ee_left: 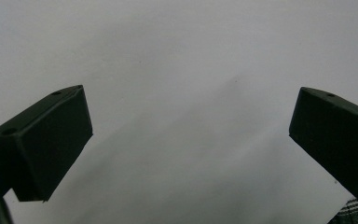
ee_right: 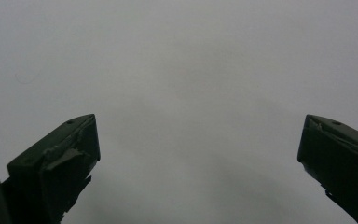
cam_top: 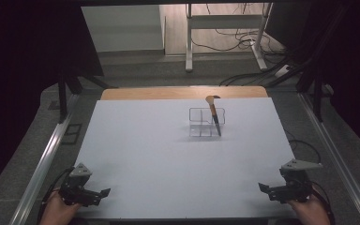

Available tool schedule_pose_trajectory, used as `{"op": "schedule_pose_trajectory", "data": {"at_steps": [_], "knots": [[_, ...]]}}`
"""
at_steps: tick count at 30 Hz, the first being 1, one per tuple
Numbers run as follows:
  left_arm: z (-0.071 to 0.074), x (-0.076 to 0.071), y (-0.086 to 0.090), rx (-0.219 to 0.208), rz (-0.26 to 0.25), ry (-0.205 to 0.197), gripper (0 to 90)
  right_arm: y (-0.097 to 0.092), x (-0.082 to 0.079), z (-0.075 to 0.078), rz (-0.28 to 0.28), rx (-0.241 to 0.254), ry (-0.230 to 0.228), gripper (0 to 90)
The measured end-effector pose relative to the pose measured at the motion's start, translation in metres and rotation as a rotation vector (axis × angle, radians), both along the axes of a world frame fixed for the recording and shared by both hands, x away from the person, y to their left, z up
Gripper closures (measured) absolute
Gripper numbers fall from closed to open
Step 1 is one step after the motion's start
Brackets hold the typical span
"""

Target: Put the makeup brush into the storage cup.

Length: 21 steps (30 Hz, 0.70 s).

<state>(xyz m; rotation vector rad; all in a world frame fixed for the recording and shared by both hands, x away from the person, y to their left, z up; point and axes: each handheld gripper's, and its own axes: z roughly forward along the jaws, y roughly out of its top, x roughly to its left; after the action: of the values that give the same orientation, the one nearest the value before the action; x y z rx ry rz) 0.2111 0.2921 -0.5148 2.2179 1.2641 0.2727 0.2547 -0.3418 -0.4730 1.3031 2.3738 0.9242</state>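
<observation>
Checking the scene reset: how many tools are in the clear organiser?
1. A brown-handled knife stands tilted in the right side of the clear organiser, handle up. The other compartments look empty, though clear walls could hide something small.

The table [cam_top: 168, 159] top looks like a smooth, matt white sheet; at its 12 o'clock edge a strip of bare wood [cam_top: 183, 93] shows. The holder [cam_top: 201, 123] is clear, glossy plastic. The knife [cam_top: 213, 115] standing in it has a wood-coloured handle and a dark blade. Both the left gripper [ee_left: 191, 140] and right gripper [ee_right: 198, 158] have matt black plastic jaws, the right one's surface scuffed and rough.
</observation>
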Motion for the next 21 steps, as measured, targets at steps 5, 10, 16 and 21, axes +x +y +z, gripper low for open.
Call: {"op": "schedule_pose_trajectory", "data": {"at_steps": [5,10,16,21], "knots": [[-0.0001,0.0001,-0.0002,0.0,0.0,0.0,0.0,-0.0035,-0.0024,-0.0018,-0.007,0.002,0.007,0.0],[-0.0001,0.0001,-0.0001,0.0,-0.001,0.0,0.0,-0.0066,-0.0049,-0.0047,-0.015,-0.003,0.023,0.0],[-0.0003,0.0,0.0005,0.002,-0.002,0.002,0.0,-0.0095,-0.0073,-0.0073,-0.023,-0.004,0.044,0.0],[0.0001,0.0011,-0.0002,-0.001,0.0,0.001,0.0,-0.0088,-0.0067,-0.0095,-0.023,-0.003,0.058,0.0]]}}
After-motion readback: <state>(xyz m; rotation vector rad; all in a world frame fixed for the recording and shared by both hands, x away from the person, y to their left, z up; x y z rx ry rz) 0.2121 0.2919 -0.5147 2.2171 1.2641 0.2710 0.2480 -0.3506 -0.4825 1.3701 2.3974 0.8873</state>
